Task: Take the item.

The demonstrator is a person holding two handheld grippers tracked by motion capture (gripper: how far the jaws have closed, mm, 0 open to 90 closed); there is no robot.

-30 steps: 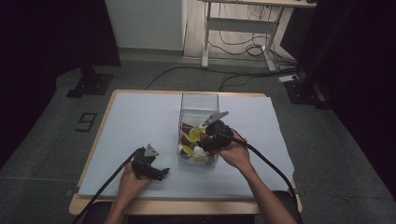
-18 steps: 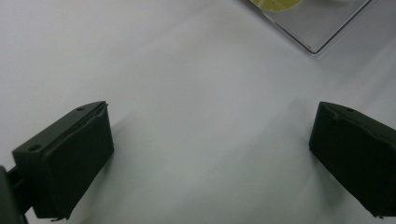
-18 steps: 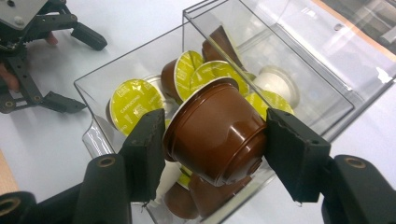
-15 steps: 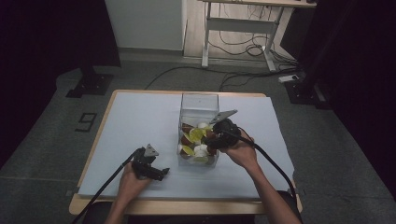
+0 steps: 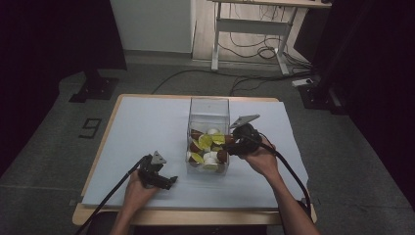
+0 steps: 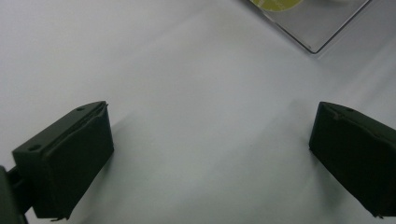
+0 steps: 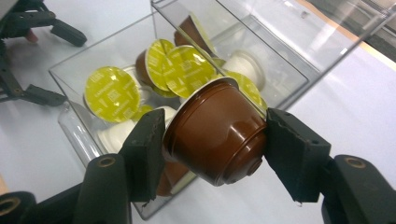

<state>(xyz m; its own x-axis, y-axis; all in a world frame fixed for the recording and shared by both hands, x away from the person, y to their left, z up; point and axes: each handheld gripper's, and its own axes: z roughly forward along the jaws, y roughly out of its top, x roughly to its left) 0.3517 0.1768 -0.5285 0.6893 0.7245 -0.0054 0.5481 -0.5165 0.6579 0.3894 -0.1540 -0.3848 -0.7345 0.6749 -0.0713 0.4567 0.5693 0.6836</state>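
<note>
A brown coffee capsule [image 7: 215, 133] is clamped between the jaws of the right hand-held gripper [image 7: 212, 140], foil lid turned away toward the clear plastic box [image 7: 261, 56]. In the high view the right hand-held gripper [image 5: 230, 147] is seen at the right wall of the box [image 5: 209, 105], so the capsule is judged to be either just lifted out or about to be dropped in; which of the two cannot be told. Many capsules [image 5: 208, 147], brown, white and yellow-green-lidded, are noted lying loose in the box. The left hand-held gripper [image 5: 164, 181] is held low near the front of the worktop [image 5: 137, 127], well apart from the box; its own view shows the jaws spread wide, nothing between them, bare white worktop [image 6: 196, 93] beneath and a box corner [image 6: 317, 35] at the top edge. The grip itself is readable in the right gripper view, while the overall layout is given by the high view.
</note>
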